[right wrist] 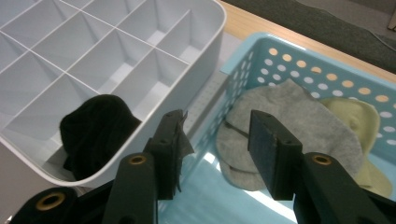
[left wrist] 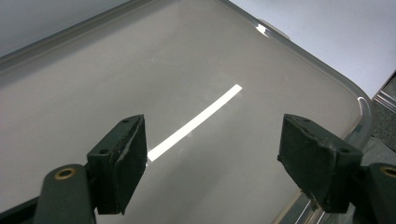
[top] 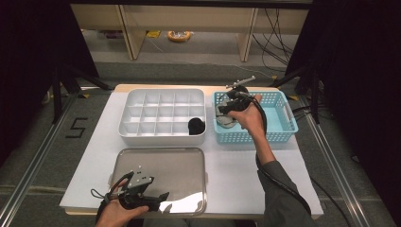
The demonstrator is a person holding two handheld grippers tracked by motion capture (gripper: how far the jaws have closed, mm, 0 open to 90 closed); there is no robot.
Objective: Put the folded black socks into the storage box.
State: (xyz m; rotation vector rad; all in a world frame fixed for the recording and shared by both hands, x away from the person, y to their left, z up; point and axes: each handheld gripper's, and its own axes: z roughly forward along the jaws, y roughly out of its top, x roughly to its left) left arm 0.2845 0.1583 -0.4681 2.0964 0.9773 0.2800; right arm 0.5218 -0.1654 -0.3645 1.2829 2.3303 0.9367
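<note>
So far one black sock [right wrist: 95, 133] sits balled in a near corner compartment of the white divided organizer [top: 163, 137], which suggests the sorting has only begun. The right gripper [right wrist: 215, 149] hangs over the near left corner of the blue basket [right wrist: 299, 53], its jaws partly apart with nothing between them, above a grey sock [right wrist: 299, 121] and a yellowish sock [right wrist: 362, 126] that apparently remain to be moved. Meanwhile the left gripper [left wrist: 210, 158] rests wide and empty over the bare metal tray [left wrist: 60, 42].
</note>
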